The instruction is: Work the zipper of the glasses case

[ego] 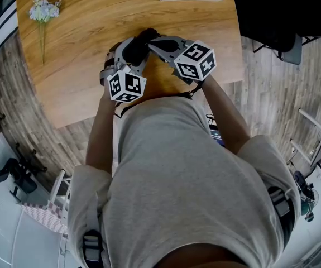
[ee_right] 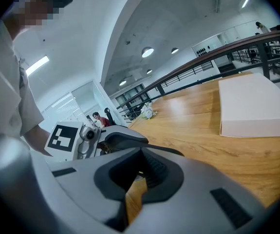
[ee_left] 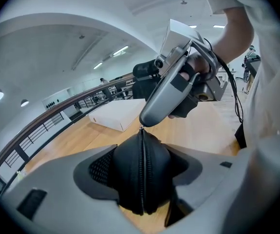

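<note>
Case (ee_left: 125,179), black and rounded, sits clamped between the pads of the left claw (ee_left: 142,172), over the wooden surface (ego: 76,77) near its front edge. The zipper (ee_left: 142,155) runs straight up the middle of the case, facing that claw's camera. At the case's far end the right claw (ee_left: 145,121) comes in from above, its jaws together and pinched on the small pull (ee_left: 140,127). A white box (ee_right: 256,106) lies on the surface well beyond the case. Pale flowers (ego: 43,9) lie well off to the case's left.
</note>
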### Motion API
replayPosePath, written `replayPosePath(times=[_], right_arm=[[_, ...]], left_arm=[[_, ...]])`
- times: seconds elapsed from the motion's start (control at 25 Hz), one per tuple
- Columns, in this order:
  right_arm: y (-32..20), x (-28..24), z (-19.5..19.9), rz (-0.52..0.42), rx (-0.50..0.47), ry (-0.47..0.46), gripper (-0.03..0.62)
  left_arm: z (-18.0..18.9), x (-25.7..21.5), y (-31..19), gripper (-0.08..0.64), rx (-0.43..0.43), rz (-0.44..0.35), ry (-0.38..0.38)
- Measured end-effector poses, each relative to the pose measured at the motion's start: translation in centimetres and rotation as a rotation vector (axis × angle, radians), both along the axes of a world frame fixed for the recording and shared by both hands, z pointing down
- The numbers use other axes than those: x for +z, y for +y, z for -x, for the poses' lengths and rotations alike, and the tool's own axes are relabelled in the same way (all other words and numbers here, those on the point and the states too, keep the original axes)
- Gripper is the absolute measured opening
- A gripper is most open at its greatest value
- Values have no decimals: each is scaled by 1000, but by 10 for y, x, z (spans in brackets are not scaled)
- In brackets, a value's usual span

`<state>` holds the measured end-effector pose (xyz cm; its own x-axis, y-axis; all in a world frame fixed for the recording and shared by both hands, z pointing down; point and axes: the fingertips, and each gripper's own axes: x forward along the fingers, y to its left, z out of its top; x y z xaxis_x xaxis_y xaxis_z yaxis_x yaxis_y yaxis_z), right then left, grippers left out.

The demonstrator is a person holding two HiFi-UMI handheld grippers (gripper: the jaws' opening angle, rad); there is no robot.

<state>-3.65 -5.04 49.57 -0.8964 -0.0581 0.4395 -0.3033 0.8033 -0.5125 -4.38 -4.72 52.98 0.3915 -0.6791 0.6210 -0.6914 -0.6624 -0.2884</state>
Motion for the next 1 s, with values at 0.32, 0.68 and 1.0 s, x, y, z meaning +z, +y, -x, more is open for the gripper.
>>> replayPosePath(times=[0.32, 0.68, 1.0], right_arm=[[-5, 1, -4, 22, 22, -7, 26], [9, -4, 6, -3, -7, 1, 26], [2, -15, 0, 38, 22, -66, 26]], left_arm=[[-2, -11, 1, 275, -3, -9, -1], [2, 2, -2, 275, -41, 52, -34], [-6, -8, -6, 275, -17, 12, 30]])
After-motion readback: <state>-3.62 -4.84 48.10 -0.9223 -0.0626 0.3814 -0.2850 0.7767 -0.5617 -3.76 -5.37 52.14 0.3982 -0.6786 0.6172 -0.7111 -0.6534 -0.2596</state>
